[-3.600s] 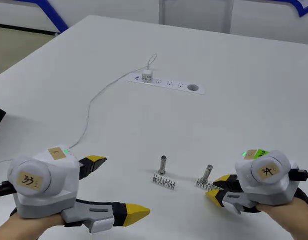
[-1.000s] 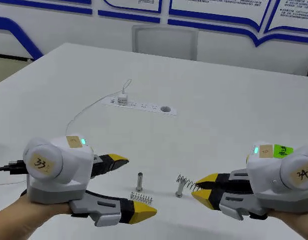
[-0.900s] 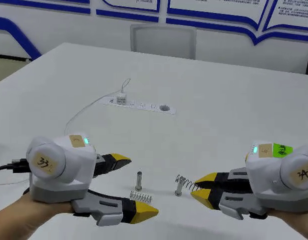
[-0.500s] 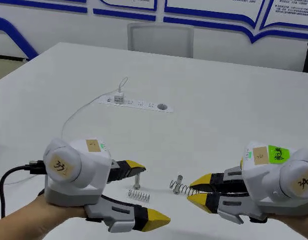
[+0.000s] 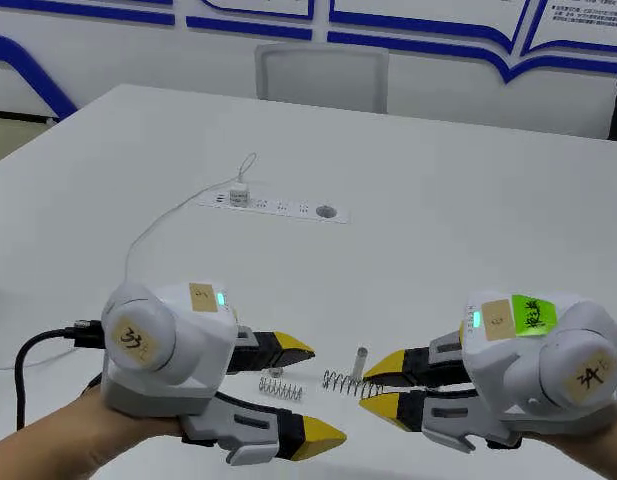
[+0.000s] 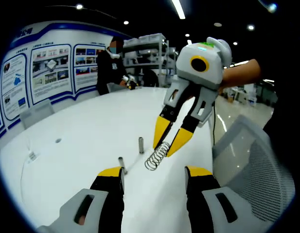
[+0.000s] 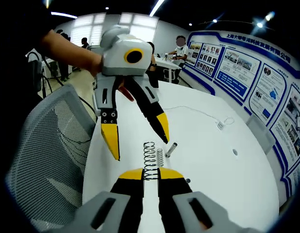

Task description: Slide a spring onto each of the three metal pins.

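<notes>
My right gripper (image 5: 374, 387) is shut on one end of a coil spring (image 5: 340, 381), which sticks out to the left just above the white table (image 5: 438, 220). In the right gripper view the spring (image 7: 149, 161) rises from between my closed jaws (image 7: 152, 175). An upright metal pin (image 5: 361, 358) stands just behind the spring. Another spring (image 5: 279, 389) lies on the table between the jaws of my left gripper (image 5: 308, 392), which is open. A second pin (image 5: 273, 372) peeks out under its upper jaw. In the left gripper view both pins (image 6: 141, 144) (image 6: 121, 164) stand ahead of the open jaws (image 6: 154, 172).
A white power strip (image 5: 273, 208) with a plugged-in charger and a thin white cable (image 5: 148, 235) lies in the middle of the table. A grey chair (image 5: 321, 75) stands at the far edge. A black cable (image 5: 38, 345) trails from the left gripper.
The two grippers have come closer together. The right one has carried its spring leftward past the pin, and the left one has moved right over the other pin and the loose spring.
</notes>
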{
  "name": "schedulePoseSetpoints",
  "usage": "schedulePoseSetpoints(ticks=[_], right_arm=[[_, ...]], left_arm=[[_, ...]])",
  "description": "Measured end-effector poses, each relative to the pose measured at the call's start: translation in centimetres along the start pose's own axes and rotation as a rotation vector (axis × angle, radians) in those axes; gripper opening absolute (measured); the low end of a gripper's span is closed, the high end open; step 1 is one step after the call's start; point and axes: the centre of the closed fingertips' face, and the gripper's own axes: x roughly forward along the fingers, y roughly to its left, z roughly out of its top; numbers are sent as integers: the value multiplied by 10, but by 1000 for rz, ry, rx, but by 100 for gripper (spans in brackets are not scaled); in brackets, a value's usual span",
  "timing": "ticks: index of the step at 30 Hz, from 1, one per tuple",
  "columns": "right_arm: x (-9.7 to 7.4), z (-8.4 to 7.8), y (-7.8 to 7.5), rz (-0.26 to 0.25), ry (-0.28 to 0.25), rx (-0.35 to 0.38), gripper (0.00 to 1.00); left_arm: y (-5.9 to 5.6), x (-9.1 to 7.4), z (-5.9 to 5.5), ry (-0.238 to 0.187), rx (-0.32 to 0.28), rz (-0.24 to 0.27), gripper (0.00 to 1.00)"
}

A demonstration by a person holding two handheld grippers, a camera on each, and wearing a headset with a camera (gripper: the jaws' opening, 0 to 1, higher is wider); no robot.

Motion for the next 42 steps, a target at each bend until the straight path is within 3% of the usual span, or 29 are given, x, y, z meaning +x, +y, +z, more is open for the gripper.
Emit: schedulePoseSetpoints(ticks=[19,22,29,39,42], right_arm=[[6,1,14,49,42,-133,11],[6,0,15,54,47,-144,11],[6,1,16,59,50,-152,11],[6,3,14,57,55,-188,11],[6,3,15,61,58,-199,11]], left_arm=[[-12,1,-1,-12,8,-61,22],[-16,1,1,-29,32,-78,15],[-15,2,-3,-9,38,-79,15],[-14,3,-5,8,147,-57,12],[-13,3,-8,37,155,-53,12]])
